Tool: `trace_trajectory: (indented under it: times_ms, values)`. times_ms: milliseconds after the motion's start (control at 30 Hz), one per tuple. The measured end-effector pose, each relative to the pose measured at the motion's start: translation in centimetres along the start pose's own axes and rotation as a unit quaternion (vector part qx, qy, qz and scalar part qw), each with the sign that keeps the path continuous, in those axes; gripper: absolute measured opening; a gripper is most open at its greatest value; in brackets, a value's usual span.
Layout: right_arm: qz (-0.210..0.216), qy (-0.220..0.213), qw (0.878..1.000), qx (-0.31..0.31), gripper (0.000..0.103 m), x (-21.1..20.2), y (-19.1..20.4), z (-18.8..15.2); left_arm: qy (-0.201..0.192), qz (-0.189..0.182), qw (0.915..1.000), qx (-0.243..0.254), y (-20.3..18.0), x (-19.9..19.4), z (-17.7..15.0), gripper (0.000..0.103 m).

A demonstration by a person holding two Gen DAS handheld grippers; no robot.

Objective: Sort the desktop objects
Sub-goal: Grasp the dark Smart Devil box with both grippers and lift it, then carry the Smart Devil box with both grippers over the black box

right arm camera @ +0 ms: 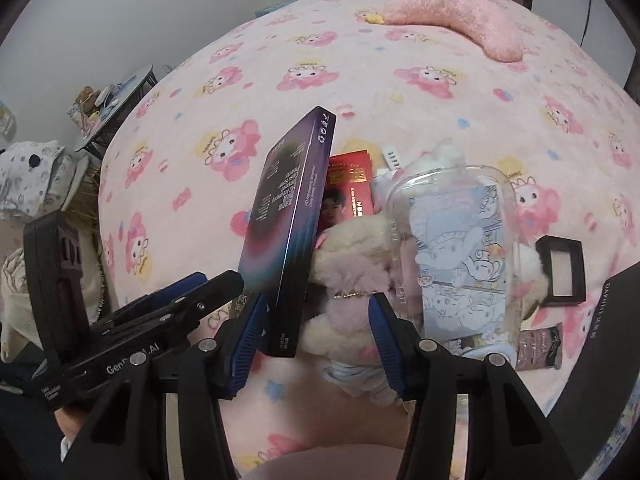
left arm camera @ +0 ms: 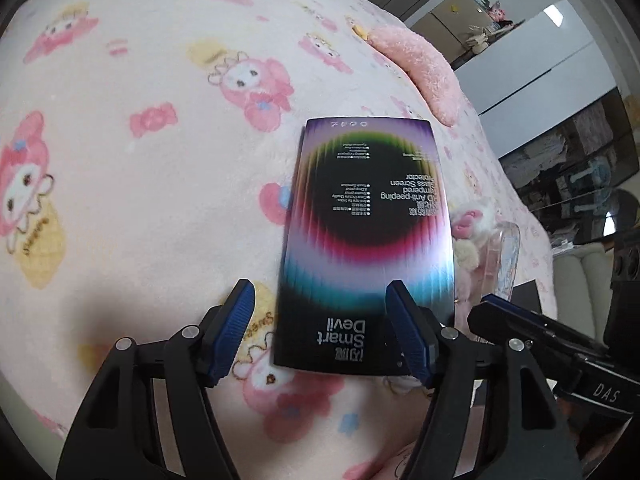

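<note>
The left claw [left arm camera: 320,320] is spread wide, its two blue pads apart. The screen protector box [left arm camera: 366,240] lies partly between them. The box's near end overlaps the right pad [left arm camera: 408,332] at about 4 o'clock and sits clear of the left pad at 8 o'clock. Whether anything grips it there, I cannot tell.

In the right wrist view the right claw [right arm camera: 312,340] is also spread. The screen protector box [right arm camera: 286,232] stands on edge, tilted, its lower end against that claw's left pad [right arm camera: 248,344] at 7 o'clock. A fluffy plush toy [right arm camera: 348,276] sits between the pads. A clear phone case [right arm camera: 460,248] lies at 2 o'clock, beside it a small black frame [right arm camera: 562,276]. A red booklet [right arm camera: 348,188] lies behind the box. All rest on a pink cartoon blanket [right arm camera: 440,100].
</note>
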State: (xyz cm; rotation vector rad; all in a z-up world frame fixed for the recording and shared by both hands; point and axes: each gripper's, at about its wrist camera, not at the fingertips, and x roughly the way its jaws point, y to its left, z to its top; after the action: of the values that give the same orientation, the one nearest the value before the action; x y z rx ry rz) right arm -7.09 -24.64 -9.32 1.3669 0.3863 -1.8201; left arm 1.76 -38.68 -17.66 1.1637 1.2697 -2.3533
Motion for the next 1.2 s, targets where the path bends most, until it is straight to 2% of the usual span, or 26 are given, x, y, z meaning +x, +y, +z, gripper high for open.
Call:
trace_trajectory:
  times_ms: [133,267,367,433,533,600,700,800,867,933,1033,1200]
  values:
    - [0.007,0.011,1.000,-0.005,0.046,1.3,0.2,0.7,0.018,-0.047,0.9979,-0.039,1.7,1.7,0.7,0.074]
    - [0.001,0.017,1.000,-0.018,0.045,2.5,0.6,1.0,0.028,-0.069,0.9952,-0.064,2.8,2.9,1.1,0.077]
    - [-0.011,0.018,0.999,-0.038,0.045,3.0,1.2,1.1,0.034,-0.087,0.9936,-0.063,2.6,3.2,1.2,0.075]
    - [-0.008,0.018,0.999,-0.043,0.045,3.0,1.2,1.1,0.047,-0.113,0.9907,-0.060,1.9,3.1,1.0,0.071]
    - [0.032,0.033,0.999,-0.027,0.032,3.2,0.4,0.8,0.050,-0.098,0.9938,-0.022,0.0,2.1,0.4,0.070]
    - [0.058,0.041,0.997,-0.010,0.032,2.8,-0.4,0.5,0.053,-0.096,0.9939,-0.011,-0.8,1.4,0.0,0.069]
    - [0.084,0.035,0.996,0.009,0.031,1.5,-1.5,-0.5,0.070,-0.113,0.9911,0.001,-1.6,0.7,-1.0,0.068]
    - [0.081,0.039,0.996,0.006,0.032,0.3,-1.8,-1.8,0.084,-0.124,0.9887,0.006,-2.3,1.1,-1.9,0.068]
    - [0.058,0.032,0.998,0.013,0.031,0.1,-2.3,-2.1,0.092,-0.098,0.9905,0.029,-3.0,2.3,-2.3,0.069]
    - [0.027,0.032,0.999,0.017,0.032,1.0,-2.6,-2.2,0.098,-0.080,0.9917,0.023,-2.6,3.1,-2.1,0.068]
    - [0.045,0.032,0.998,0.035,0.029,1.5,-3.1,-2.1,0.094,-0.104,0.9901,-0.001,-1.8,2.7,-2.0,0.067]
    - [0.021,0.002,1.000,0.010,0.029,-0.1,-2.0,-2.5,0.069,-0.105,0.9917,0.026,-3.3,0.8,-2.9,0.067]
